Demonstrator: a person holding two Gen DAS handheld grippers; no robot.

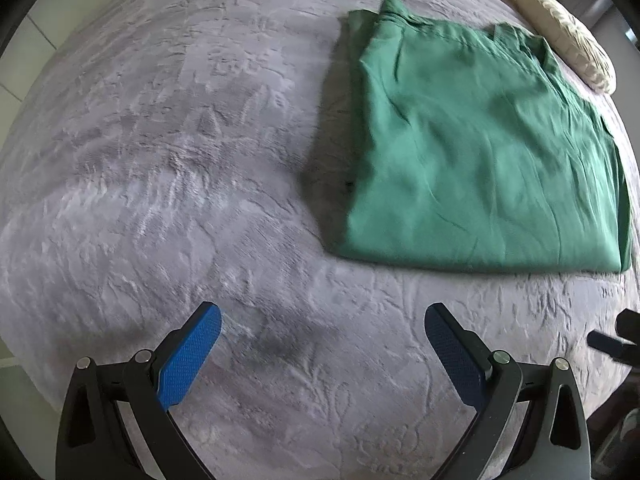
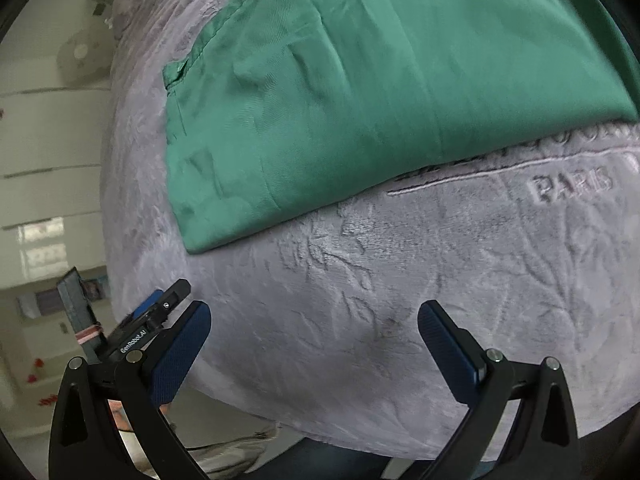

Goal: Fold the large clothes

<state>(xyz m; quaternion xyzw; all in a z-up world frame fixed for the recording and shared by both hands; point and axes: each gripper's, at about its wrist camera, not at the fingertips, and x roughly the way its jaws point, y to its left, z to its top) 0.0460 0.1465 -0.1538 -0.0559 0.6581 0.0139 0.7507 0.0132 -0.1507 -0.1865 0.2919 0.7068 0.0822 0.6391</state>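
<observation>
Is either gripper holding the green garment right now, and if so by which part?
Nothing is held. The left gripper and right gripper are both open over the grey blanket, apart from the folded green garment.

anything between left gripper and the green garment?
Nothing: only bare grey blanket between the open left gripper and the folded garment, per left wrist view.

1 folded green garment, 1 grey blanket, 2 pillows, 2 grippers, each with 2 blue pads
</observation>
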